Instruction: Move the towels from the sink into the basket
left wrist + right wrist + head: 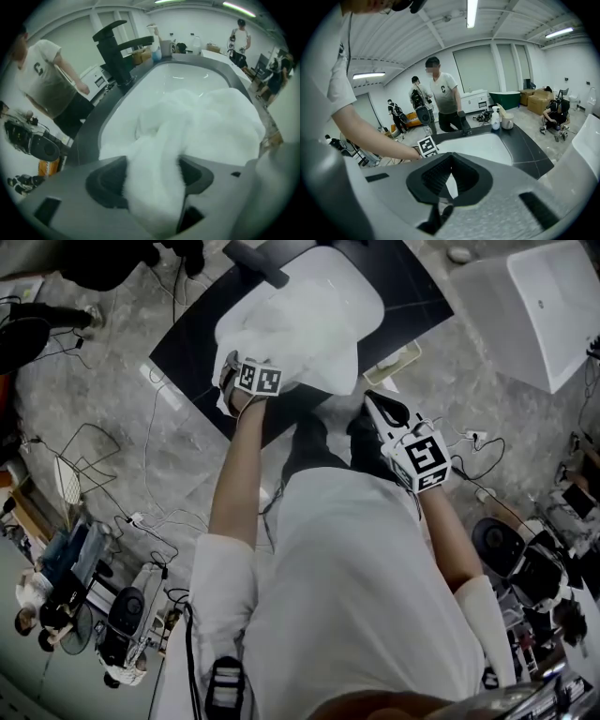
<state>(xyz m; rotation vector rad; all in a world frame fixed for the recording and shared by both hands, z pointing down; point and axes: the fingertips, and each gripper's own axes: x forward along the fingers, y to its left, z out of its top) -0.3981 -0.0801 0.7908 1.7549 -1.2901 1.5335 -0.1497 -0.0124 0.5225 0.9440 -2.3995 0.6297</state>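
Observation:
White towels [281, 329] lie heaped in the white sink [361, 282] set in a black counter. In the head view my left gripper [239, 381] reaches down onto the near edge of the heap. In the left gripper view a thick fold of towel [157, 187] fills the gap between the dark pads [197, 176] of my left gripper [154, 180], which is shut on it; more towel [215, 122] lies beyond. My right gripper [384, 413] hovers at the counter's near right, apart from the towels. In its own view my right gripper [452, 164] is shut with nothing in it, facing the sink [483, 147].
A black faucet [115, 47] stands at the sink's far left rim, with bottles [154, 47] behind it. A small tray [392, 362] sits on the counter's right. A large white tub-like container [544, 306] stands right; a wire frame [84, 465] lies left. People [443, 98] stand across the counter.

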